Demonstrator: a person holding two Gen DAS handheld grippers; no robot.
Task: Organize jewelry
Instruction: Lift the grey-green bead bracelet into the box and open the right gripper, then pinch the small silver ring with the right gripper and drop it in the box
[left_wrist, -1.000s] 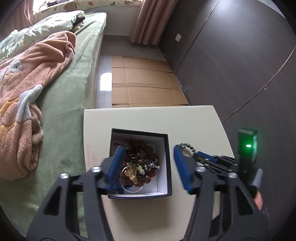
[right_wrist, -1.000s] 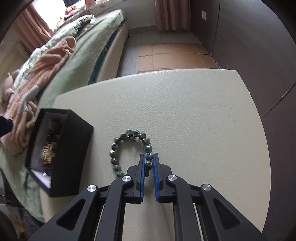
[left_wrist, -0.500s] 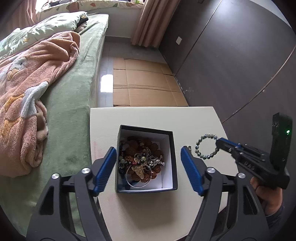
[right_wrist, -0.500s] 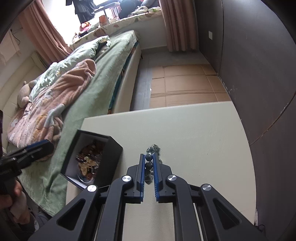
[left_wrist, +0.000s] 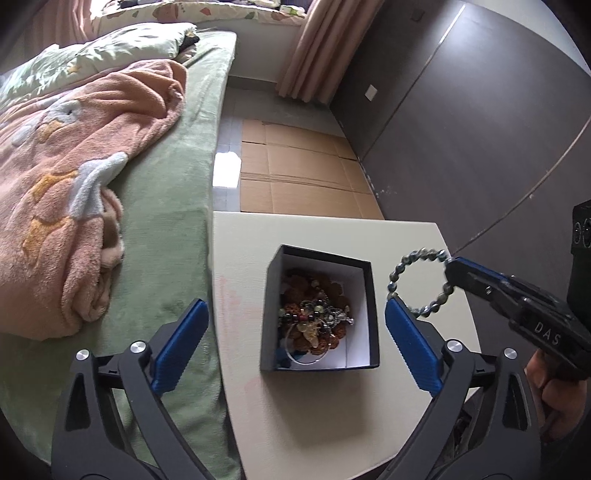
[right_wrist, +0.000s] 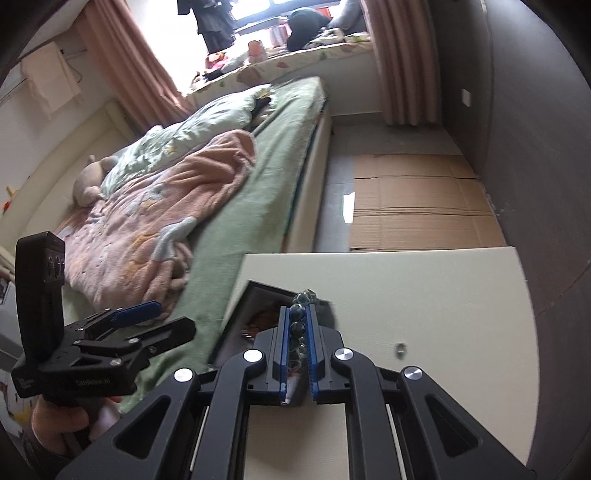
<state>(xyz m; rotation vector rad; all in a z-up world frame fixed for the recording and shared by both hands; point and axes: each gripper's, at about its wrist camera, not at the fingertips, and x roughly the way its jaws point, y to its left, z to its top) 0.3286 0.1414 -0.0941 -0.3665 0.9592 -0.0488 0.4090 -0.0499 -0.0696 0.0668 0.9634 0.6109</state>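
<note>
Grey-green beads form a bracelet (left_wrist: 421, 282) that hangs in the air at the right of the left wrist view, pinched at its upper right by the right gripper (left_wrist: 450, 266), just right of the black box (left_wrist: 320, 312) of jewelry on the pale surface (left_wrist: 314, 413). The left gripper (left_wrist: 293, 343) straddles the box at lower centre, its jaws opening wide with the box between them, untouched.

From the right wrist view, the right gripper (right_wrist: 297, 345) is clamped on the bracelet (right_wrist: 297, 318), beads stacked between its blue pads, the box (right_wrist: 255, 295) just beyond and below. The carry step looks under way; next the bracelet likely needs moving left over the box opening and releasing.
</note>
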